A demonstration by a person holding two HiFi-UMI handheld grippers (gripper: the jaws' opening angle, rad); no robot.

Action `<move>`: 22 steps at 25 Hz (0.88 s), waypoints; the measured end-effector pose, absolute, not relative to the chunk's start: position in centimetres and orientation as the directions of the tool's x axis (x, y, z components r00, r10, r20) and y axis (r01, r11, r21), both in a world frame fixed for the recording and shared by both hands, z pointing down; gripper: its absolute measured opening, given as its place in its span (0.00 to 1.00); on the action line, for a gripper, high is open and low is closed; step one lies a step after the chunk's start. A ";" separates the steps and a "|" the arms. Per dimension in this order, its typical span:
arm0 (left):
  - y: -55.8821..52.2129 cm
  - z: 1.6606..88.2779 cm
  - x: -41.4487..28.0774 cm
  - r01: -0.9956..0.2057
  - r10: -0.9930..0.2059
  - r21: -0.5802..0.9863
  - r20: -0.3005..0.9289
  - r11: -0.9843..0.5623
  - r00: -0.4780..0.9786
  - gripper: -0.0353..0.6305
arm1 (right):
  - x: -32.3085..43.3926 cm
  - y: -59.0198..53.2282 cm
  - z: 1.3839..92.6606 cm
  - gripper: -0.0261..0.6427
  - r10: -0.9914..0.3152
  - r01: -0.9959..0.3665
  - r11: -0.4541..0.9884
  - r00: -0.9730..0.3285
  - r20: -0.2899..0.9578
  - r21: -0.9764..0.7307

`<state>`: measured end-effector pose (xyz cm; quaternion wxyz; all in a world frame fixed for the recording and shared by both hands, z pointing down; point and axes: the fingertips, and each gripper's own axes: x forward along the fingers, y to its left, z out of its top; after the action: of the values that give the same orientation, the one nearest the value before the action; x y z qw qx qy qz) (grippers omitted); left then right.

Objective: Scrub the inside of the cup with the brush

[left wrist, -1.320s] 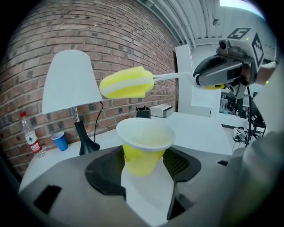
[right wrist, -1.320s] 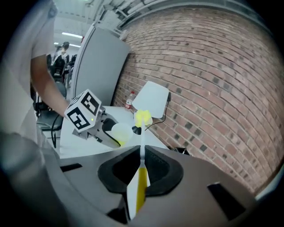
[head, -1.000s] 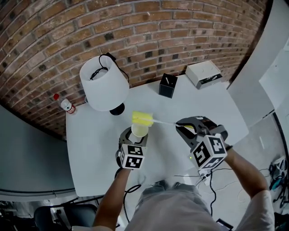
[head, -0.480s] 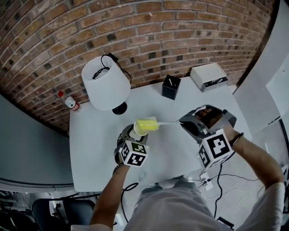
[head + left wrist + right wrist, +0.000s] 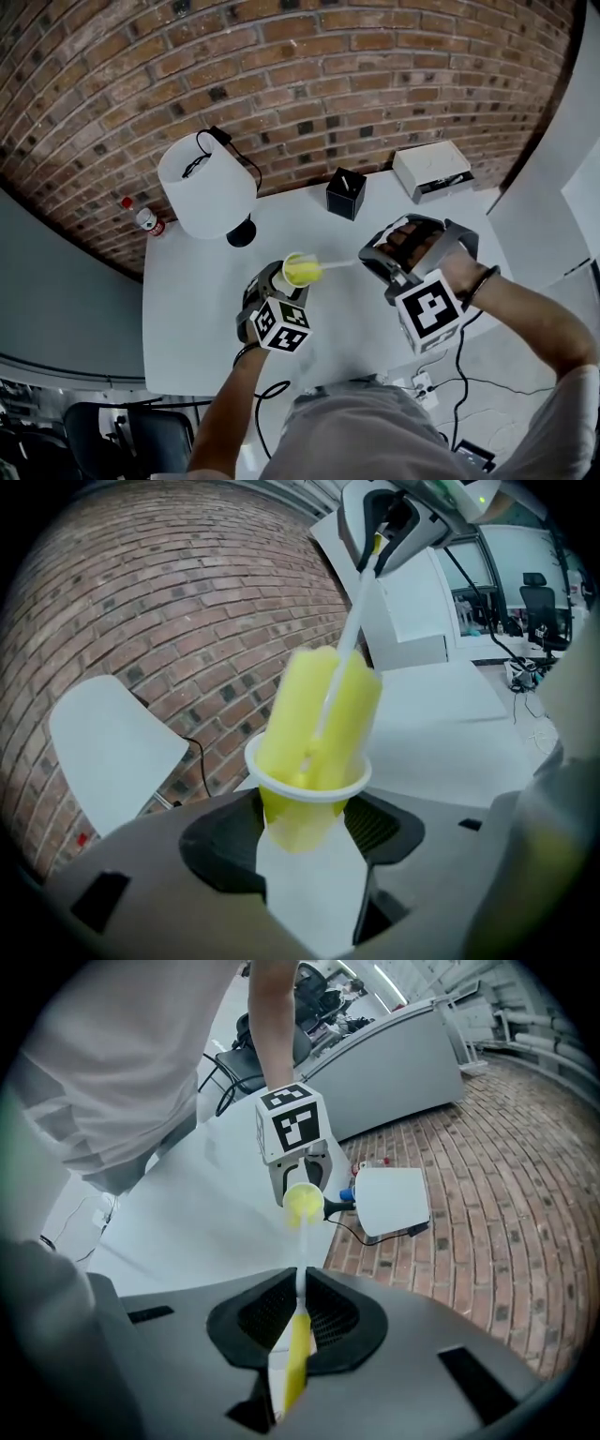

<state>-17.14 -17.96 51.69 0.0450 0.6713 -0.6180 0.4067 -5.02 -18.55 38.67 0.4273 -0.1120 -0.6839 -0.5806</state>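
- Left gripper: jaws wide, clamped round the yellow cup, mid-table.
- Right gripper: jaws clenched on the brush handle; yellow head sits in the cup.
- Lamp near, at cup's 11 o'clock; bare table toward 8 o'clock.
- Only the left gripper view shows the head rising above the rim.

Translucent white cup near upright; yellow sponge brush partly inside, thin handle slanting out.

Two grippers are showing, the left gripper and the right gripper, with one cup sitting between the left jaws, one brush lying between the right jaws, and beyond both one lamp, one black box, one white box and seemingly one small bottle standing.
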 end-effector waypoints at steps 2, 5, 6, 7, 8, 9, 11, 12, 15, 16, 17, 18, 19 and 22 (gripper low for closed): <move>-18.1 51.5 -16.6 -0.862 -0.792 -0.452 0.601 -0.231 -0.103 0.47 | -4.9 -18.8 38.7 0.08 -0.337 0.645 0.302 -0.617 0.711 0.702; -18.2 51.4 -15.9 -0.852 -0.789 -0.469 0.603 -0.232 -0.117 0.47 | -4.7 -19.0 39.0 0.08 -0.340 0.648 0.292 -0.617 0.710 0.703; -18.2 51.3 -15.9 -0.851 -0.788 -0.473 0.603 -0.229 -0.124 0.47 | -4.8 -19.0 39.0 0.08 -0.339 0.649 0.289 -0.618 0.709 0.704; -18.1 51.2 -15.9 -0.850 -0.787 -0.476 0.603 -0.225 -0.130 0.47 | -4.9 -19.0 39.1 0.08 -0.336 0.649 0.288 -0.620 0.709 0.704; -18.1 51.2 -16.0 -0.848 -0.786 -0.482 0.603 -0.223 -0.136 0.47 | -5.0 -19.0 39.1 0.08 -0.334 0.650 0.286 -0.621 0.709 0.704; -18.1 51.0 -16.0 -0.843 -0.786 -0.490 0.601 -0.223 -0.142 0.47 | -5.2 -19.0 39.2 0.08 -0.332 0.652 0.283 -0.622 0.710 0.704; -18.0 50.6 -15.9 -0.827 -0.790 -0.514 0.594 -0.229 -0.151 0.47 | -5.7 -18.8 39.4 0.08 -0.331 0.652 0.274 -0.627 0.705 0.707; -18.1 50.4 -15.8 -0.819 -0.793 -0.525 0.590 -0.231 -0.154 0.47 | -6.1 -18.7 39.5 0.08 -0.331 0.648 0.269 -0.632 0.701 0.712; -18.1 50.1 -15.9 -0.809 -0.795 -0.540 0.584 -0.230 -0.164 0.47 | -6.9 -18.3 39.7 0.08 -0.306 0.633 0.297 -0.646 0.699 0.715; -18.0 50.2 -16.2 -0.808 -0.794 -0.543 0.584 -0.228 -0.168 0.47 | -7.1 -18.2 39.8 0.08 -0.290 0.632 0.317 -0.645 0.707 0.707; -17.9 50.2 -16.4 -0.805 -0.794 -0.549 0.582 -0.226 -0.174 0.47 | -7.1 -18.0 40.0 0.08 -0.272 0.632 0.337 -0.644 0.715 0.698; -17.8 50.3 -16.7 -0.800 -0.794 -0.556 0.581 -0.226 -0.179 0.47 | -7.1 -18.0 40.3 0.08 -0.251 0.635 0.355 -0.643 0.724 0.687; -17.6 50.4 -16.9 -0.795 -0.795 -0.562 0.579 -0.229 -0.181 0.47 | -7.1 -17.8 40.5 0.08 -0.229 0.638 0.372 -0.640 0.733 0.674; -17.4 50.5 -17.3 -0.783 -0.801 -0.573 0.573 -0.244 -0.170 0.47 | -7.5 -17.4 40.5 0.08 -0.163 0.630 0.428 -0.651 0.741 0.648</move>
<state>-17.30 -17.39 50.54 -0.0104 0.6440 -0.6149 0.4550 -7.50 -17.45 40.49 0.3874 -0.1556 -0.7510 -0.5115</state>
